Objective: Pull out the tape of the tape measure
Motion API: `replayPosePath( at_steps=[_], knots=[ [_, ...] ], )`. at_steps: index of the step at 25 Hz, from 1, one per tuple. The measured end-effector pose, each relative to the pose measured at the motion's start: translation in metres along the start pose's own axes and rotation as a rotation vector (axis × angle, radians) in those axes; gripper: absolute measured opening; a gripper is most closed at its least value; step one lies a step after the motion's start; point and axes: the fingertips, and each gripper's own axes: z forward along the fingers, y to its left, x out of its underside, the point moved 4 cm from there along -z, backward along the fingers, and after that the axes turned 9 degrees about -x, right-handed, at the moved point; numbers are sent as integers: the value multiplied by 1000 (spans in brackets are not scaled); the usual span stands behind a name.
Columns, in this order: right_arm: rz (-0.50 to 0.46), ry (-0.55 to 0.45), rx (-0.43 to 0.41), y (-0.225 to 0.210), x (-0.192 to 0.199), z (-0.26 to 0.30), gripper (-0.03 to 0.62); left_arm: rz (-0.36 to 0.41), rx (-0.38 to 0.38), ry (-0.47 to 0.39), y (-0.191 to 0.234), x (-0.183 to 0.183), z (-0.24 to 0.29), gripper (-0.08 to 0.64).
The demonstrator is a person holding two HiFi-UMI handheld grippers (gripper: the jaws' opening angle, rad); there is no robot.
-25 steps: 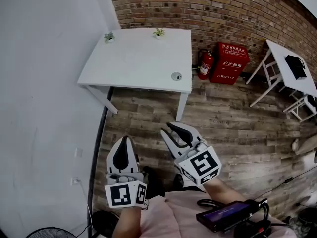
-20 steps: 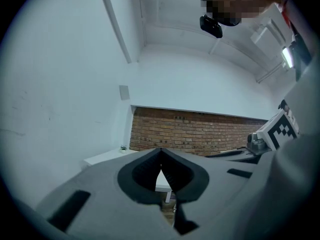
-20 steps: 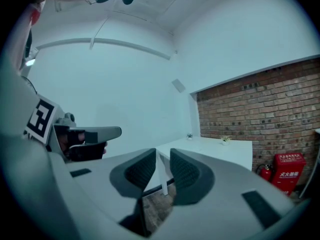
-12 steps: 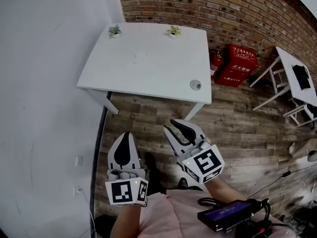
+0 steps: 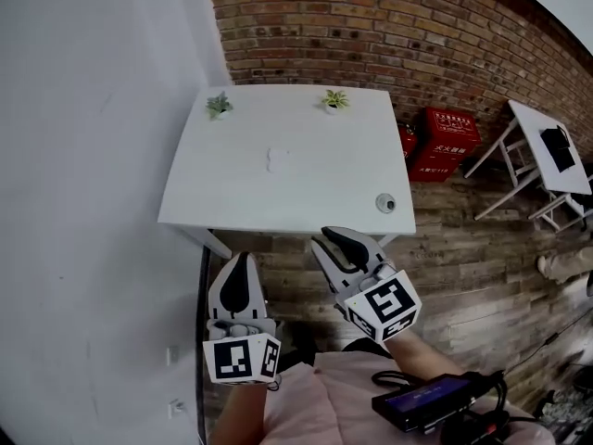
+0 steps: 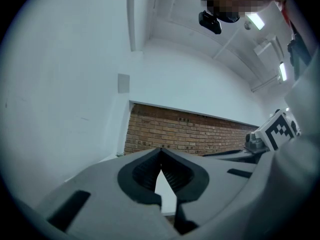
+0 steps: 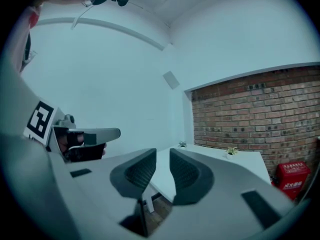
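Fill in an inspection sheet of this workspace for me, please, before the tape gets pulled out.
Surface: white table, mostly bare, against the brick wall.
Job's things: small round thing, probably the tape measure, near the table's front right corner; untouched.
Clutter: left potted plant and right potted plant at the far edge; small pale item mid-table, too small to identify.
Grippers: left gripper shut, empty; right gripper open, nothing between its jaws.
Cables: black cables at a screen device by the person's waist.
Surroundings: wooden floor, red fire cabinet, second white table.
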Motion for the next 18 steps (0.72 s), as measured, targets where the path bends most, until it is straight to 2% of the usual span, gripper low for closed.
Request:
replayPosePath(
  at_steps=[10,18],
  knots=[
    [0,14,59,-36,-4,16,89,-15,76,48,-3,12,51,5],
    [43,7,35,-98,18,52,91,0,83,125,-9,44,118,5]
  ],
)
